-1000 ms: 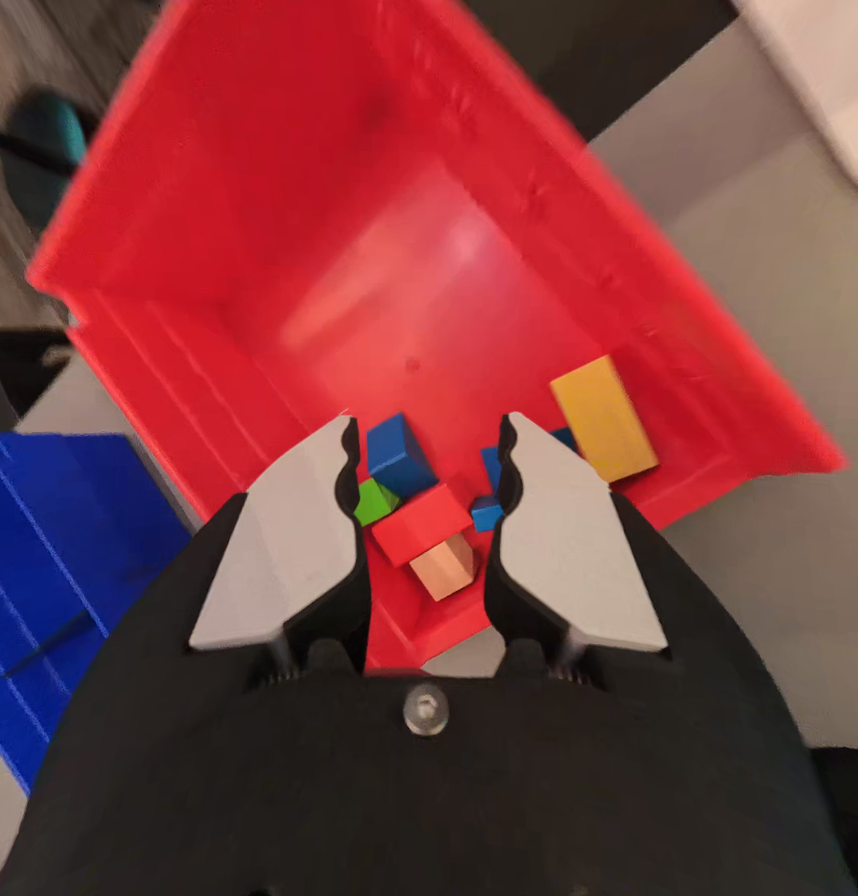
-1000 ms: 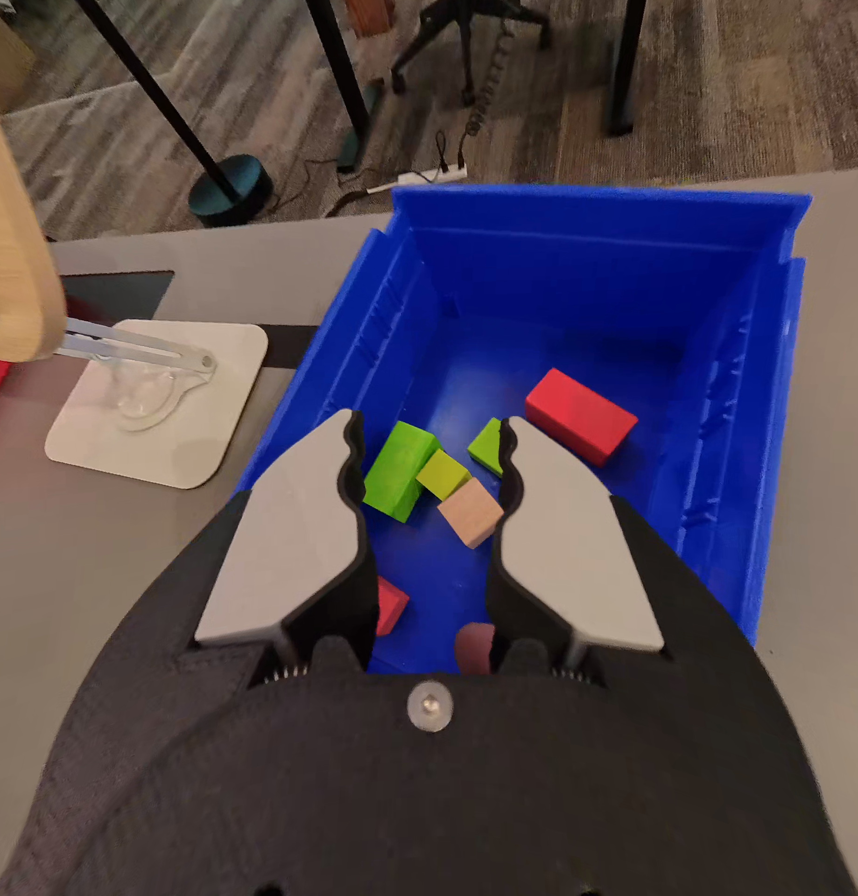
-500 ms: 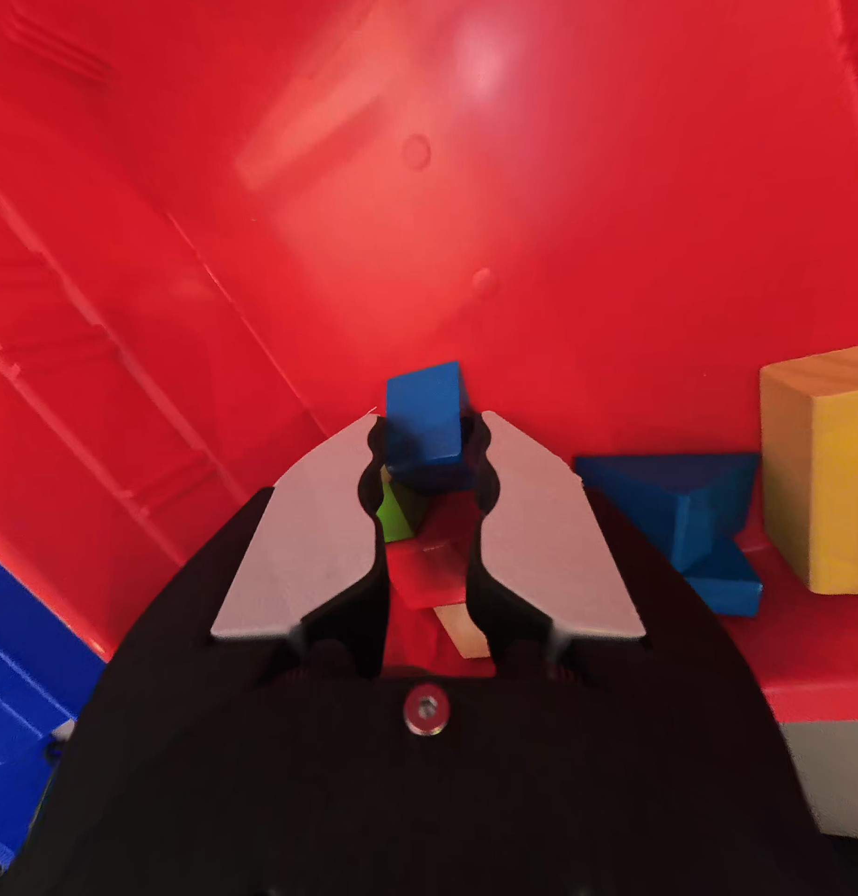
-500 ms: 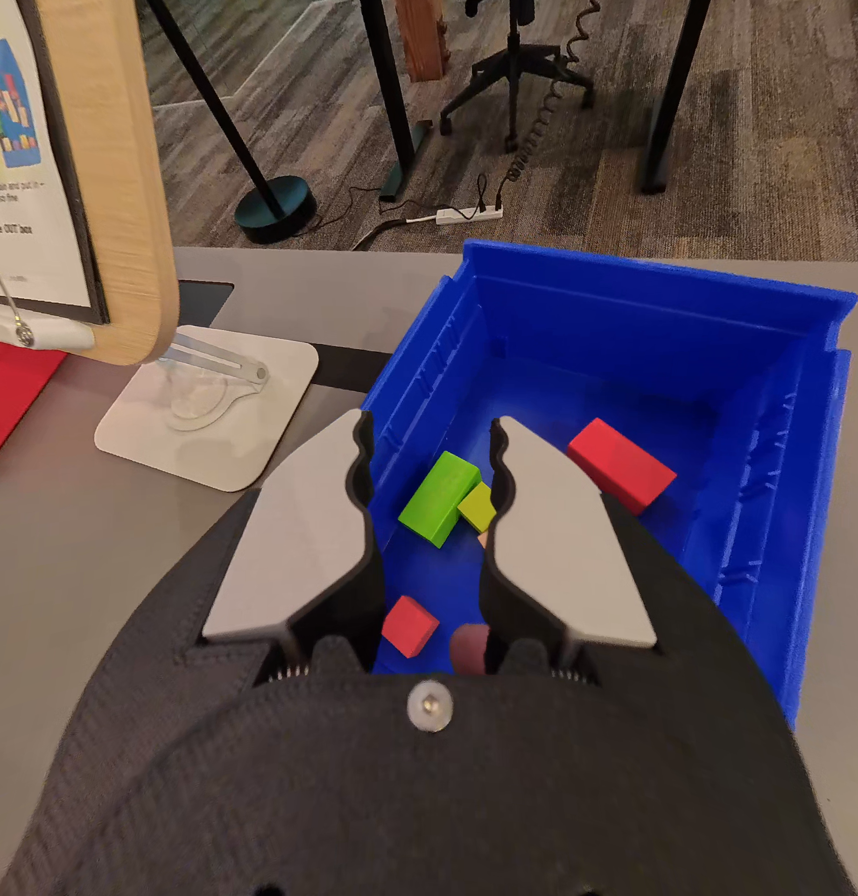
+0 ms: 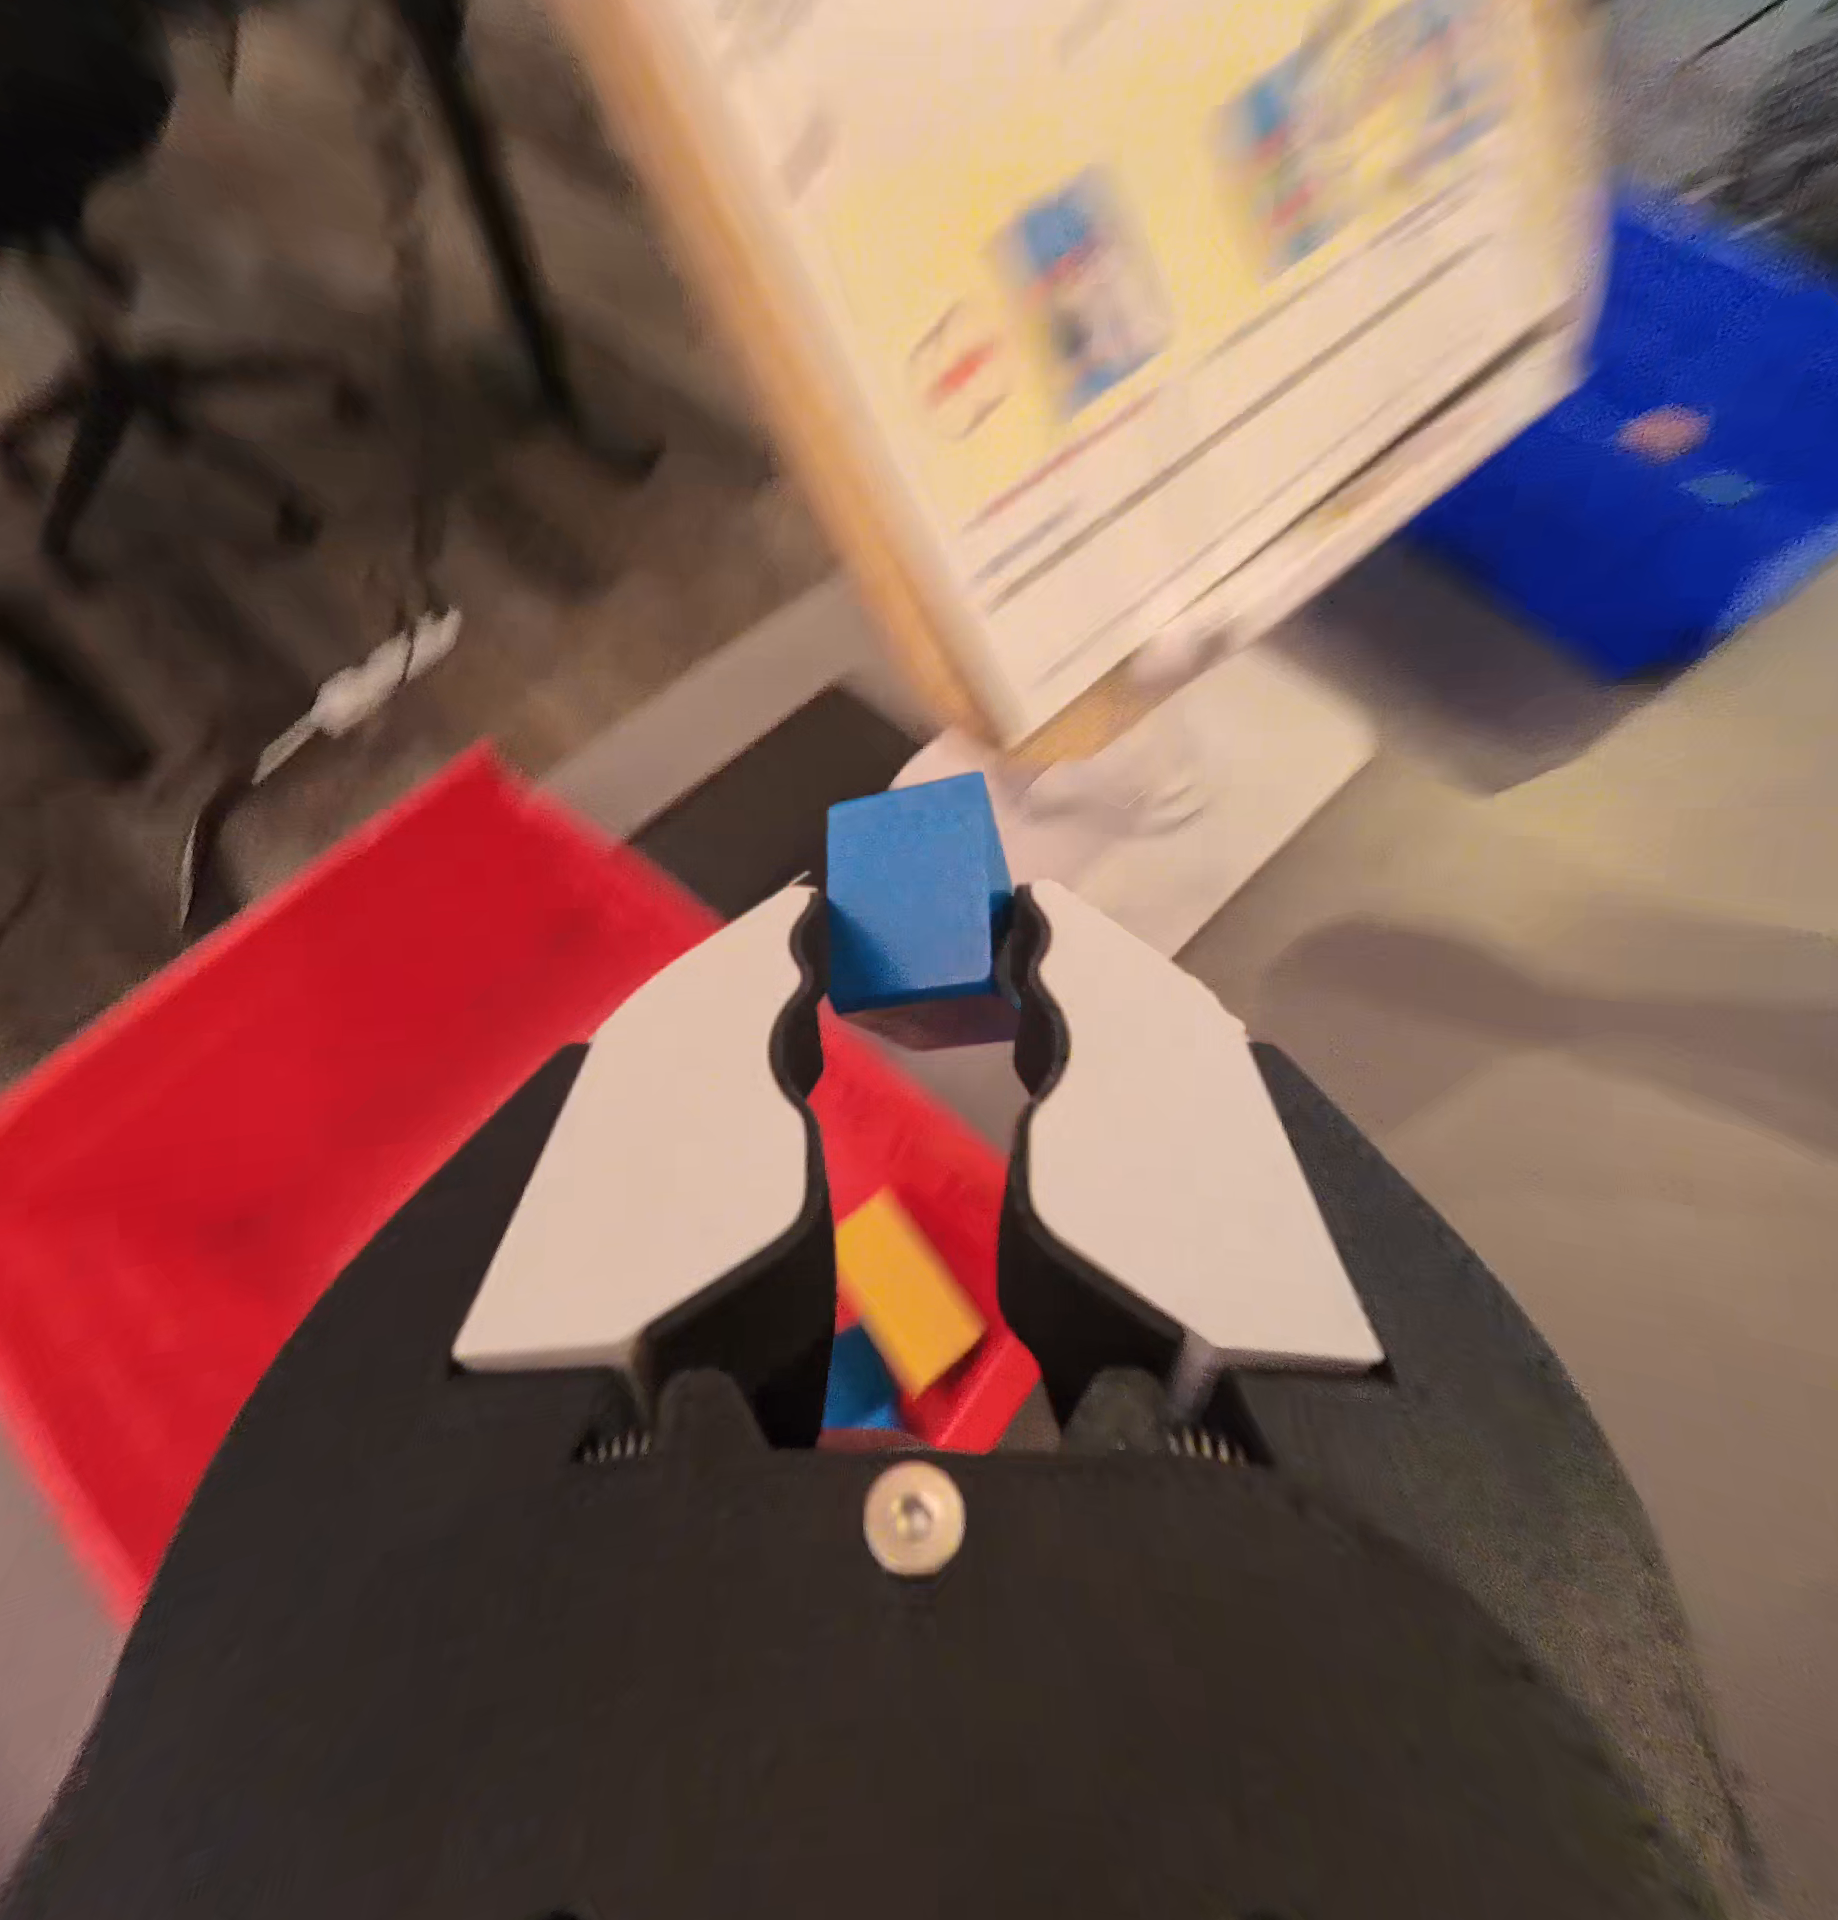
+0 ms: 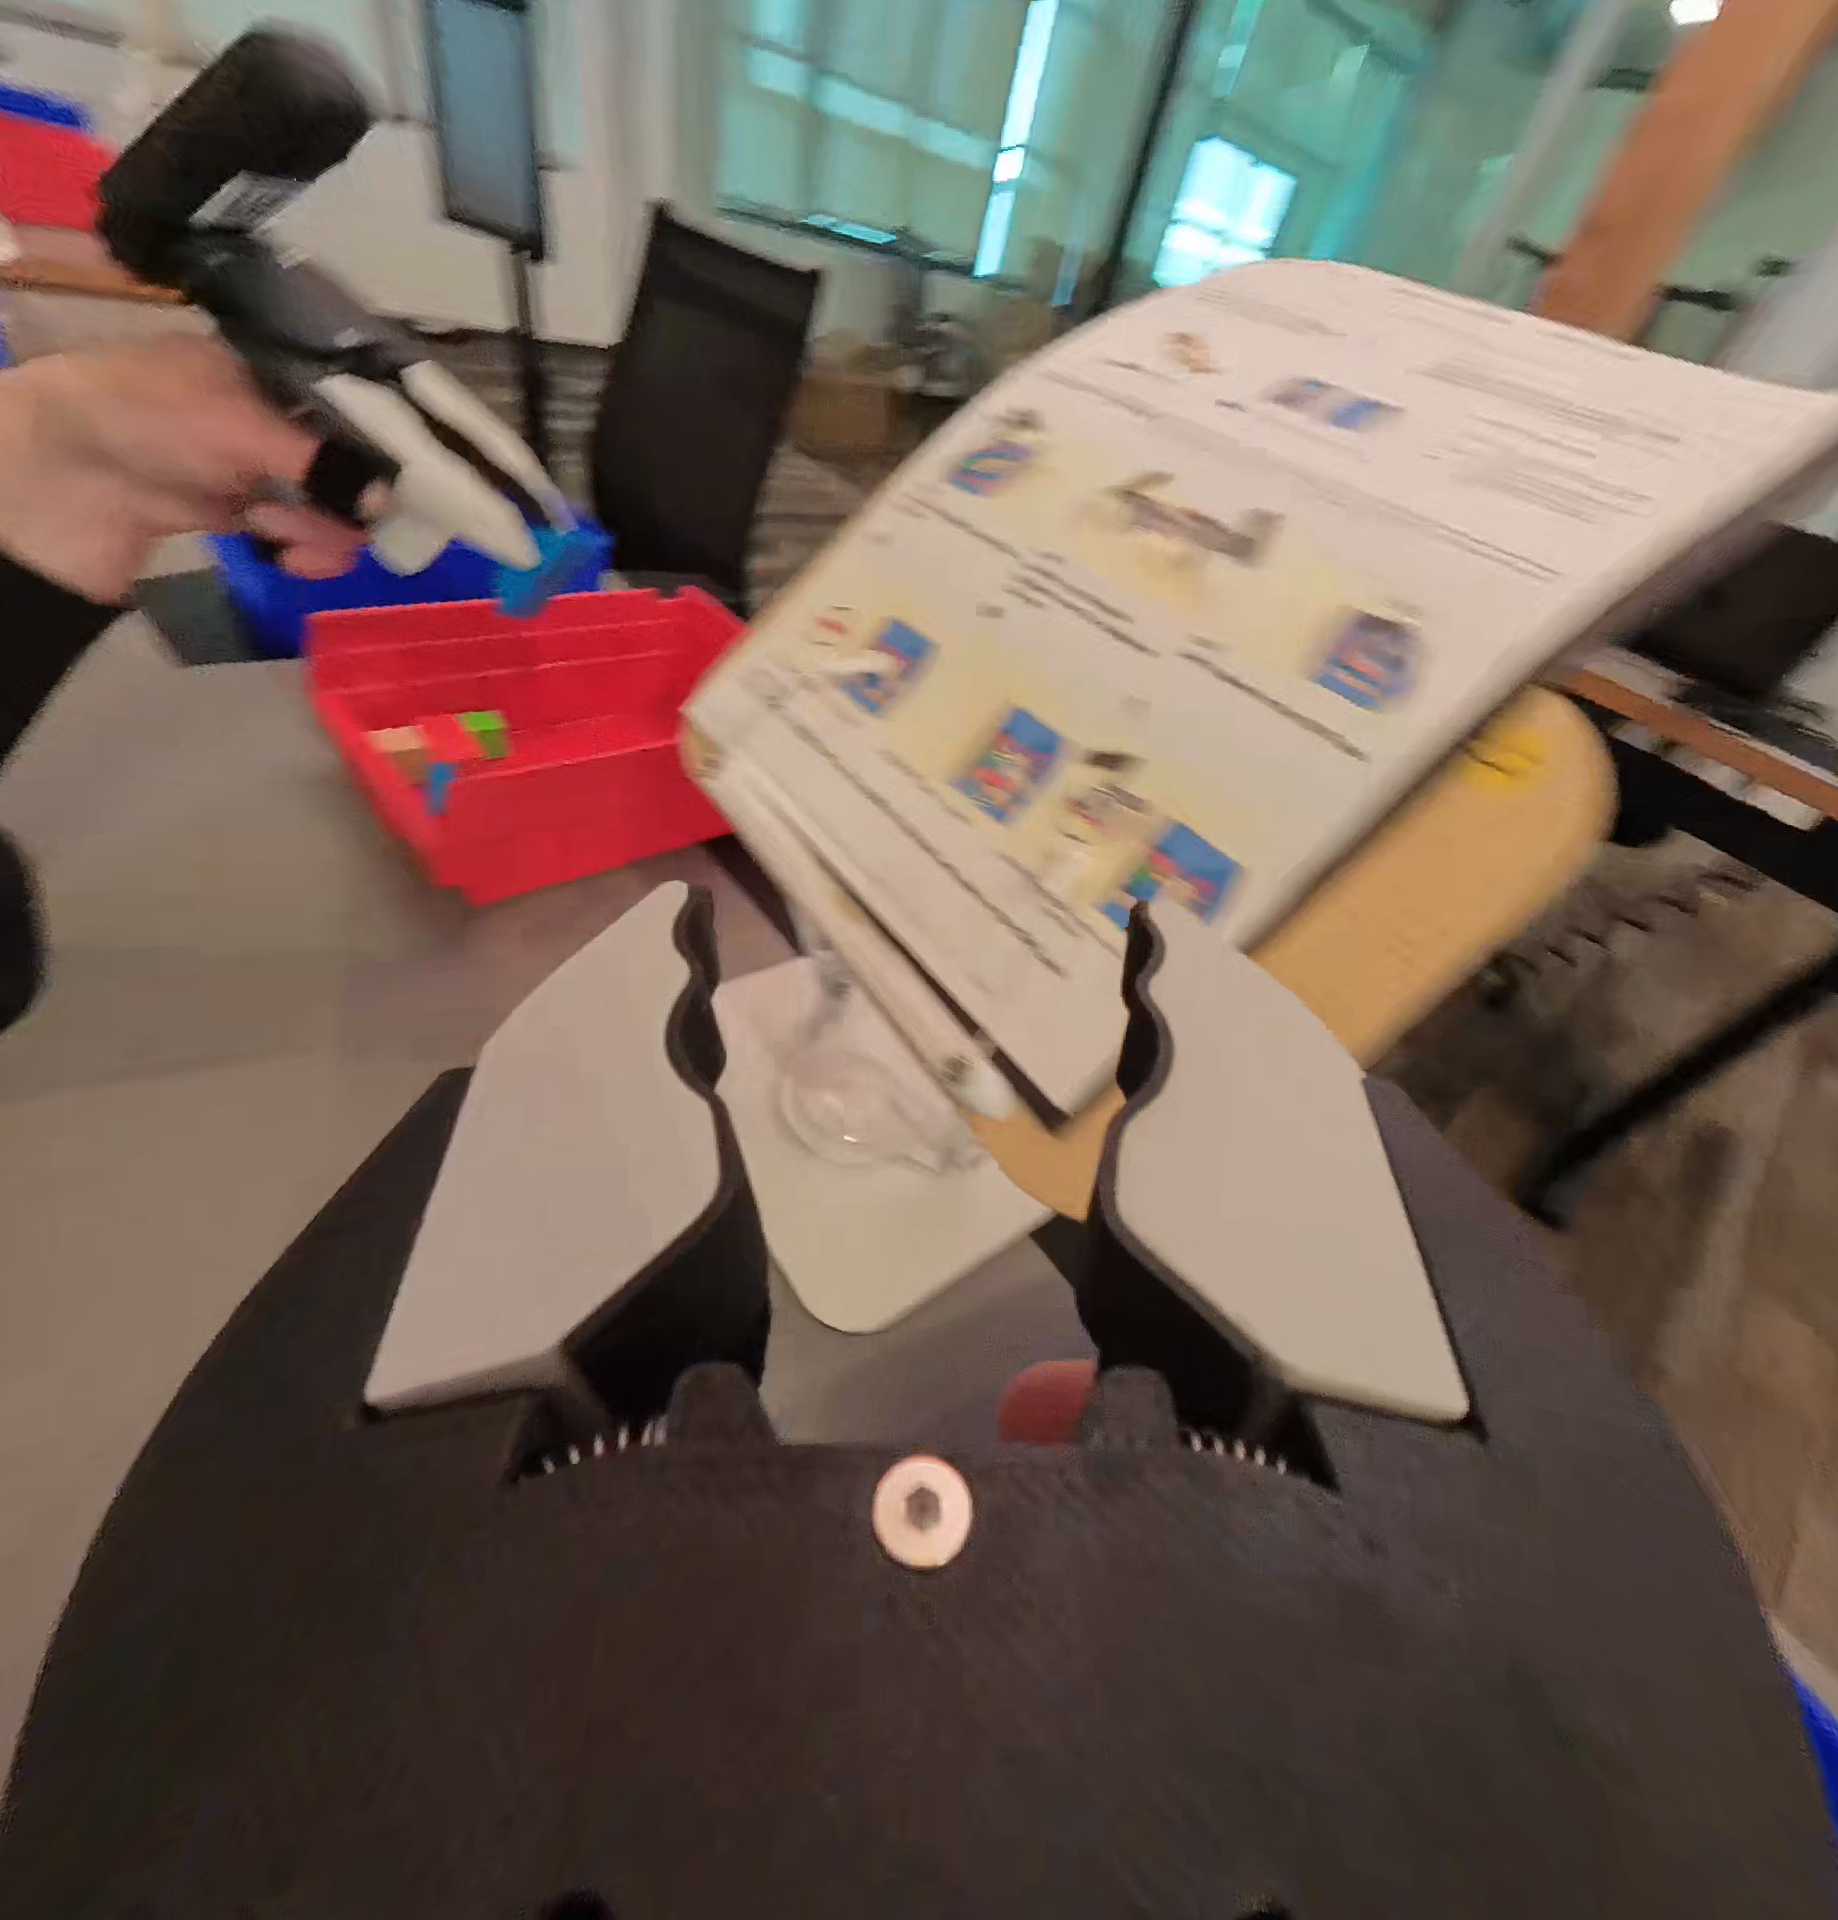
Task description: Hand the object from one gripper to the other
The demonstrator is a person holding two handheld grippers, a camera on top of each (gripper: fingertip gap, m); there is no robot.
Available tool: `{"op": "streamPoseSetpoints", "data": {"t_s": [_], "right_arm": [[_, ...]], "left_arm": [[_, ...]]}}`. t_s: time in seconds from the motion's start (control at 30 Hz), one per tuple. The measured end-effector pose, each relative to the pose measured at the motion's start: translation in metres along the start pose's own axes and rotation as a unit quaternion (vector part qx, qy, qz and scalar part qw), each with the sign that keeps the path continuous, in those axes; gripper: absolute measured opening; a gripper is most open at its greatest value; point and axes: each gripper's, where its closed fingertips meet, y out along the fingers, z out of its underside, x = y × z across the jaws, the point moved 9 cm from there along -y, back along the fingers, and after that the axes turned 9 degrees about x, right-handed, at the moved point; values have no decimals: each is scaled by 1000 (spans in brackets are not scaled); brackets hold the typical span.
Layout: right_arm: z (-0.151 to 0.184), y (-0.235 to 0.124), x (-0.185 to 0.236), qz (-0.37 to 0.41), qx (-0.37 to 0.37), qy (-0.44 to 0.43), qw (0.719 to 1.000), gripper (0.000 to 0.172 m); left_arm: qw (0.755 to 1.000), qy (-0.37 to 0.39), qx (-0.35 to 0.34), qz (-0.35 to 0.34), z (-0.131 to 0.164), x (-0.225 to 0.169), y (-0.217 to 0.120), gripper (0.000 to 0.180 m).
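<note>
My left gripper [image 5: 913, 914] is shut on a blue wooden block [image 5: 910, 899], held in the air above the red bin [image 5: 302, 1122]. Both pads press its sides. The right wrist view shows the same gripper [image 6: 525, 556] far off at upper left, in a person's hand, with the blue block [image 6: 541, 577] at its tips over the red bin [image 6: 541, 769]. My right gripper [image 6: 920, 935] is wide open and empty, above the grey table, facing the document stand.
A document stand with printed pages [image 6: 1206, 665] on a white base [image 6: 873, 1174] stands between the bins. The red bin holds a yellow block [image 5: 899, 1299] and other coloured blocks [image 6: 447, 738]. A blue bin [image 5: 1673, 468] sits at far right. A black chair [image 6: 697, 405] stands behind. The tips of one gripper are about 35 cm away from the tips of the other.
My left gripper closed on the blue block in the red bin and lifted it out. My right gripper left the blue bin, swung up toward the stand, and opened wide.
</note>
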Motion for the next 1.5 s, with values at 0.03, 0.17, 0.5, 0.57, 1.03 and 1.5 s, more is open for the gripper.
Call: {"op": "streamPoseSetpoints", "data": {"t_s": [0.03, 0.17, 0.5, 0.57, 1.03, 1.5], "right_arm": [[-9, 13, 16, -20, 1, -19, 1000, 77], [-26, 68, 79, -50, -7, -138, 989, 96], [-17, 104, 129, 27, -50, -322, 945, 88], [-17, 100, 129, 27, -63, -324, 944, 72], [-23, 89, 128, 17, -69, -316, 946, 71], [24, 16, -9, 195, 13, -165, 967, 72]], "left_arm": [[999, 22, -37, 31, -11, -17, -4, 33], [977, 59, -120, 165, -45, -78, 2, 34], [892, 73, -135, 425, -60, -159, 48, 34], [886, 79, -130, 439, -59, -163, 51, 33], [860, 53, -165, 481, -62, -167, 48, 32], [937, 72, -175, 294, -63, -129, 18, 49]]}}
